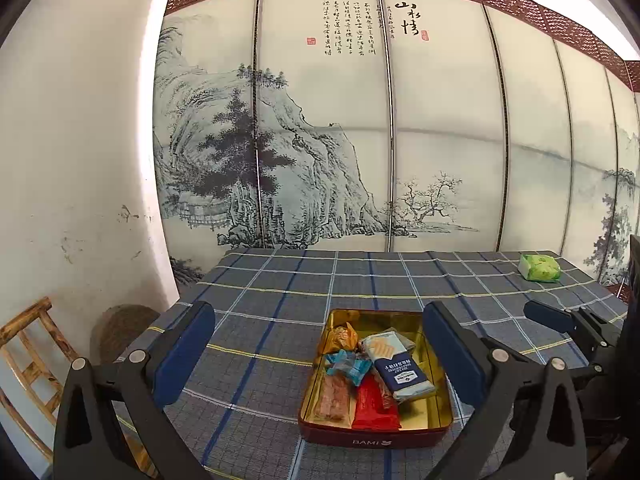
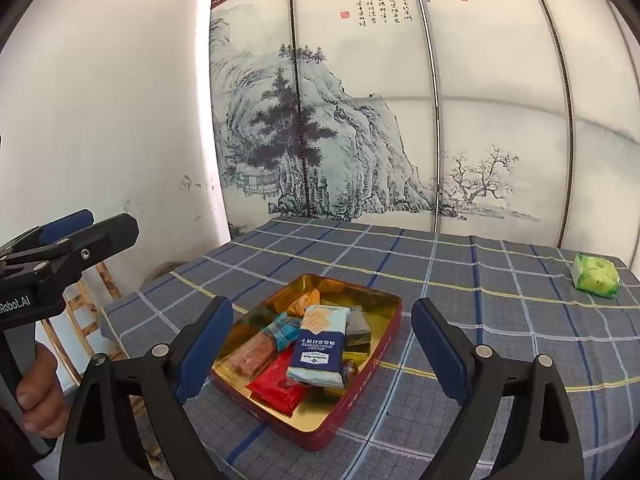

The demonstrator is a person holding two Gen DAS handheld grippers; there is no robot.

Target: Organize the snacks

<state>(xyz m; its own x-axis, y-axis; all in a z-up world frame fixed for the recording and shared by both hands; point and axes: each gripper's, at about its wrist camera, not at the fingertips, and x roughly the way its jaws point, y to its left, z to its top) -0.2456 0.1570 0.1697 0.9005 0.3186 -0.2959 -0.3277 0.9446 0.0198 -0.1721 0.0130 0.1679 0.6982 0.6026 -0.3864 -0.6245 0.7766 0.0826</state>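
Snacks (image 1: 360, 376) overlap in tin (image 1: 376, 436), lower ones half-hidden; both tongs wide, empty.

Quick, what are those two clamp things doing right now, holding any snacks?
Left gripper: open, holding nothing.
Right gripper: open, holding nothing; the red rectangular metal tin of snacks sits on the table beyond it.
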